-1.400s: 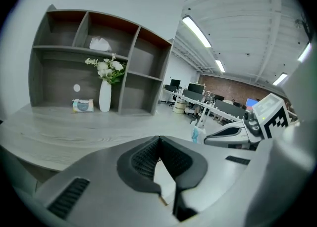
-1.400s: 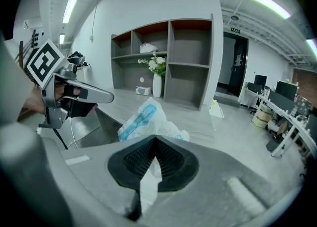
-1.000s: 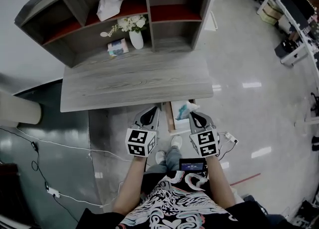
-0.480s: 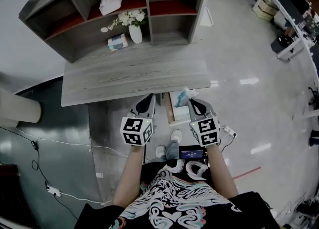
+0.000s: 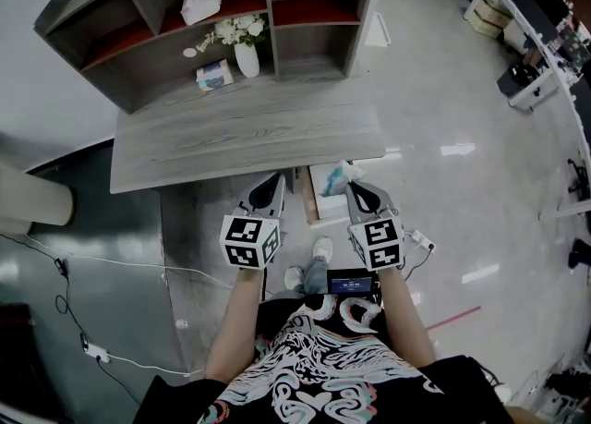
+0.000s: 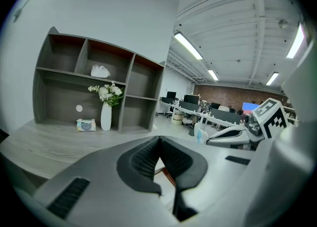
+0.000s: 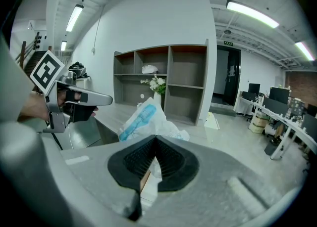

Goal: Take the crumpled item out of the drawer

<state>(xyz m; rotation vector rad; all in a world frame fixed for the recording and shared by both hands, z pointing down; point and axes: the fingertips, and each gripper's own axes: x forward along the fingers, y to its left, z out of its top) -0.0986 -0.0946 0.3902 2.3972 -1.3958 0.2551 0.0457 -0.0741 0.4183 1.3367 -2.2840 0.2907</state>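
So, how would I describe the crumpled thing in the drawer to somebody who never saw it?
Find the grey desk with shelves at its back; below its front edge a drawer stands pulled out. At the tip of the right gripper is the bag: crumpled white plastic with blue print, the only soft, wrinkled thing there.

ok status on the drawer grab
Left gripper shut, empty. Right gripper shut on crumpled plastic bag, bag over the open drawer, not yet out. Nothing in the way.
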